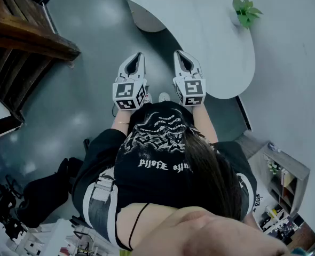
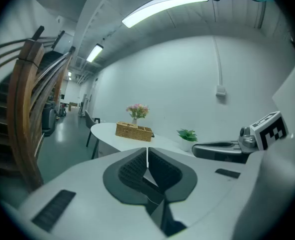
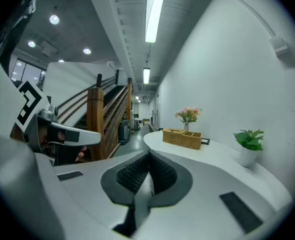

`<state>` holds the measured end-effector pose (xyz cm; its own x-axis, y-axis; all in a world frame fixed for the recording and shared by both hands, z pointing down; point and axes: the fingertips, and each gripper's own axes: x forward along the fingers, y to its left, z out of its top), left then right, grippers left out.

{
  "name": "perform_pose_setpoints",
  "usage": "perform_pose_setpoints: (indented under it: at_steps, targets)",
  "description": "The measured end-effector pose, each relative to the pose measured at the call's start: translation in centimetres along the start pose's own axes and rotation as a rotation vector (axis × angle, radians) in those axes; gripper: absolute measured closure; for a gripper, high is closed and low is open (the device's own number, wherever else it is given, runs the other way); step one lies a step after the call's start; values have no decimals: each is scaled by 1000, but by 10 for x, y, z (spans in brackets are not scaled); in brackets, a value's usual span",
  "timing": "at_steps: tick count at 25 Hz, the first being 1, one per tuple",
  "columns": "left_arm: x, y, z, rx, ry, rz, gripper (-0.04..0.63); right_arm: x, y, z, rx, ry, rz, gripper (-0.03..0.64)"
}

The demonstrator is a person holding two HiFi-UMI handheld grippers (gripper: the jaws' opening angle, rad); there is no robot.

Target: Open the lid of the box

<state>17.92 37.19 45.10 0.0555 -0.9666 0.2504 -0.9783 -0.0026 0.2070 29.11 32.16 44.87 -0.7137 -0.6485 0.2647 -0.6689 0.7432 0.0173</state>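
A woven wicker box (image 2: 134,130) stands on the far part of a curved white table (image 1: 211,41), well ahead of both grippers. It also shows in the right gripper view as the wicker box (image 3: 182,138), and only its edge reaches the top of the head view. My left gripper (image 1: 134,58) and right gripper (image 1: 182,55) are held side by side in front of the person's body, short of the table's near end. Both are shut with nothing between the pads, as the left gripper (image 2: 147,153) and right gripper (image 3: 149,158) show in their own views.
A vase of pink flowers (image 3: 188,116) stands behind the box. A small potted plant (image 1: 245,10) sits on the table nearer to me. A wooden staircase (image 1: 18,36) rises at the left. A dark chair (image 2: 90,125) is at the table's far side. Grey floor lies between.
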Motion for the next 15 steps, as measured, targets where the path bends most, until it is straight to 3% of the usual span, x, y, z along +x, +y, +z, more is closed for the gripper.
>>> perform_pose_setpoints:
  at_steps: [8, 12, 15]
  targets:
    - [-1, -38, -10, 7, -14, 10, 567, -22, -26, -12, 59, -31, 32, 591]
    - [-1, -42, -17, 4, -13, 26, 567, -27, -29, -11, 131, -87, 97, 591]
    - [2, -39, -21, -3, -8, 29, 566, -23, -28, -17, 143, -74, 106, 589]
